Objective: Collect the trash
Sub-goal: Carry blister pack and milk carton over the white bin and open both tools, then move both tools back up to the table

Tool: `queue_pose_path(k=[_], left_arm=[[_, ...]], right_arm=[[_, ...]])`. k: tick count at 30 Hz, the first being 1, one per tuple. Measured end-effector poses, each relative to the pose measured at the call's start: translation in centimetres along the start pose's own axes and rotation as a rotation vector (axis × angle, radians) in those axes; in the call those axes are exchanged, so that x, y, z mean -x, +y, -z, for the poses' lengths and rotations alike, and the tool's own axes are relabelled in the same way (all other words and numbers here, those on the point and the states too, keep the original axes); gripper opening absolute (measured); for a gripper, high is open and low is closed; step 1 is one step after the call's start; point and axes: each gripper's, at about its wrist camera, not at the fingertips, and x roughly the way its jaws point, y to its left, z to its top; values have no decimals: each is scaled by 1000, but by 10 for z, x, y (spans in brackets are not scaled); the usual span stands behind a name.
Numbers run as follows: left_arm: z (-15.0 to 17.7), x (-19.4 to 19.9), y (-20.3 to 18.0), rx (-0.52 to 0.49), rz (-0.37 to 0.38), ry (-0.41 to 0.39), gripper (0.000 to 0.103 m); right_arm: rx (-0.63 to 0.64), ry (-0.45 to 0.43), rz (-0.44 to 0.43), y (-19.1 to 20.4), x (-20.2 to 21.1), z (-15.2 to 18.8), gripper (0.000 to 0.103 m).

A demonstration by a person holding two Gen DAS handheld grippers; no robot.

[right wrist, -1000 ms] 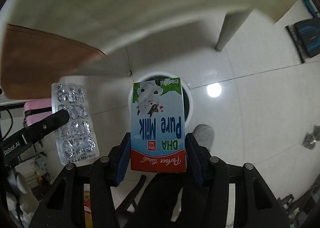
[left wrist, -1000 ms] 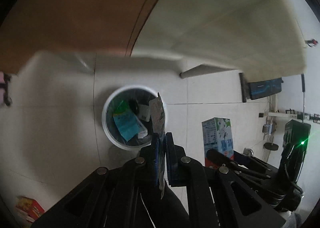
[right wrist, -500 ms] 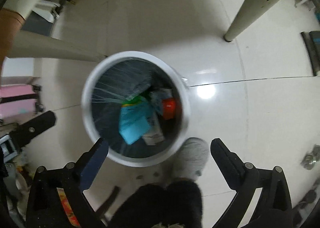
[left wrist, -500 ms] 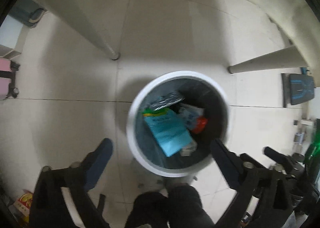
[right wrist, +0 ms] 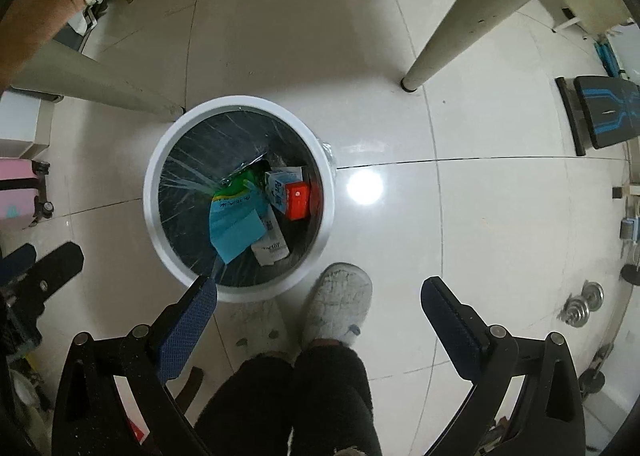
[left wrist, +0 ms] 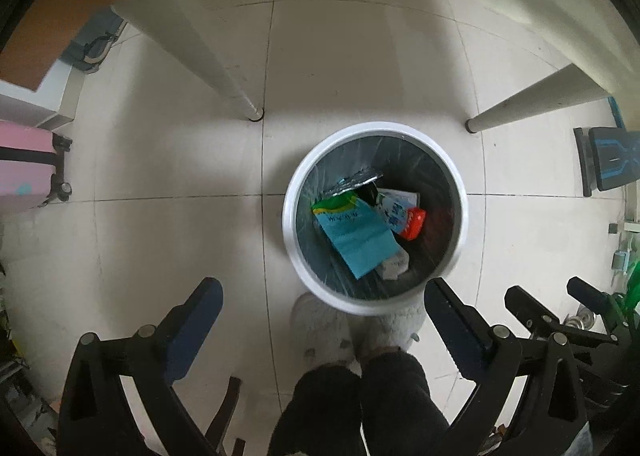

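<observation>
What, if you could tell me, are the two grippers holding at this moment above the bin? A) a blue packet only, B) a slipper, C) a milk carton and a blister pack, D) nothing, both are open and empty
D: the left gripper and the right gripper both show spread fingers with nothing between them, above the white bin holding the trash.
</observation>
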Motion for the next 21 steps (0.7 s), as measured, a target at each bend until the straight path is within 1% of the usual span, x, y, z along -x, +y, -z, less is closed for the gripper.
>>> queue_pose_path(k=[4, 7, 12, 16, 17, 18, 21], left_arm=[[9, 27, -1, -1, 1, -1, 103], [16, 55, -2, 0, 10, -10, 103], [27, 112, -4, 0, 32, -31, 103], [36, 158, -4, -8, 47, -52, 103], [37, 169, -3, -12, 47, -58, 103], [39, 180, -2, -16, 50, -65, 103], [43, 220, -1, -24, 50, -103, 103]], right_arm=[[-6, -4, -6, 1, 31, 11, 103], [-8, -18, -9, 2, 66, 19, 103], [-8, -60, -7, 4, 136, 31, 103], [-20, -77, -10, 6, 187, 40, 103], [-21, -86, -11, 6, 206, 43, 103], [-19, -91, -9, 7, 216, 45, 103], [-29, -113, -29, 10, 263, 51, 103]])
